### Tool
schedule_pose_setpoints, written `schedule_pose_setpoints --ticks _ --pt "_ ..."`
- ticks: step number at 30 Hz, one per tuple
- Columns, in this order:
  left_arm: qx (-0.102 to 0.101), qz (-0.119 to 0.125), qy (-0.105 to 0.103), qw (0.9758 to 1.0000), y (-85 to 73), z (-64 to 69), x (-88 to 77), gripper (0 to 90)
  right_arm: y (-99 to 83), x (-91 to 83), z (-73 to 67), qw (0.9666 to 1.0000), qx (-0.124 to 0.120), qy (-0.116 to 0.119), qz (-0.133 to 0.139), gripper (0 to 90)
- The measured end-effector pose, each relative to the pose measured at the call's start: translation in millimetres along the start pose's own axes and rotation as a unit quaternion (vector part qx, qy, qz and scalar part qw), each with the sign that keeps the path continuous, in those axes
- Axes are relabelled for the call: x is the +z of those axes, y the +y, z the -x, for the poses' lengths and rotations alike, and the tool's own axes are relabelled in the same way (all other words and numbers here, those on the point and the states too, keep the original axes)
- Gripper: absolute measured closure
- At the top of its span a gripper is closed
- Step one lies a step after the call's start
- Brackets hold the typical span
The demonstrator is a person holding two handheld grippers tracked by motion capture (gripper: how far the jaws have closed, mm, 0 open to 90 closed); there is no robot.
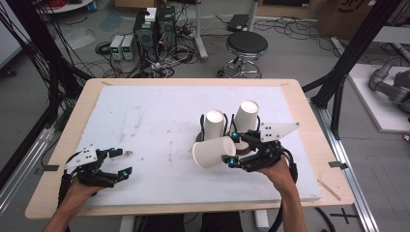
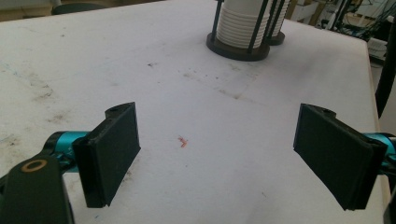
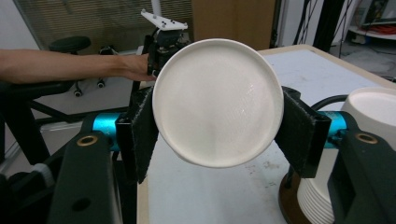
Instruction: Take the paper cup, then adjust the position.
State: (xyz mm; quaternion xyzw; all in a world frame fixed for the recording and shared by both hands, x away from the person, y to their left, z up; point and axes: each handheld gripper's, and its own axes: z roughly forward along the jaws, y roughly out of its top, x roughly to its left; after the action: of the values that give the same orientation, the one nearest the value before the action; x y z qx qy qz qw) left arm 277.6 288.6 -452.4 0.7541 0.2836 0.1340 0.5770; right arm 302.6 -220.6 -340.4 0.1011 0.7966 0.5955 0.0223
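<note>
Spreading under everything is the white tabletop (image 1: 159, 121). On it, right of centre, two dark holders (image 2: 236, 49) carry upright stacks of white cups (image 1: 214, 124), just beside each other. My right gripper (image 1: 234, 147) clamps a single paper cup (image 1: 212, 152) on its side, just in front of the stacks. My left gripper (image 1: 121, 162) rests wide apart, holding nothing, near the tabletop's front left.

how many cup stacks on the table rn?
2: left stack and right stack stand side by side in dark holders right of centre. Separately, the right gripper holds one loose cup sideways.
</note>
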Motion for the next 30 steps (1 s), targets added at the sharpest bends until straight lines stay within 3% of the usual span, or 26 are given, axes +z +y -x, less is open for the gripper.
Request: schedule_pose_setpoints --ticks 11,30 --pt "0.002 -0.002 0.001 1.0 0.1 0.7 0.1 14.3 -8.4 13.6 1.4 0.9996 0.013 0.013 -0.021 36.4" --pt "-0.003 0.005 -0.004 1.0 0.0 -0.9 -1.2 14.3 -12.2 10.7 3.7 0.9998 0.015 0.011 -0.013 36.4"
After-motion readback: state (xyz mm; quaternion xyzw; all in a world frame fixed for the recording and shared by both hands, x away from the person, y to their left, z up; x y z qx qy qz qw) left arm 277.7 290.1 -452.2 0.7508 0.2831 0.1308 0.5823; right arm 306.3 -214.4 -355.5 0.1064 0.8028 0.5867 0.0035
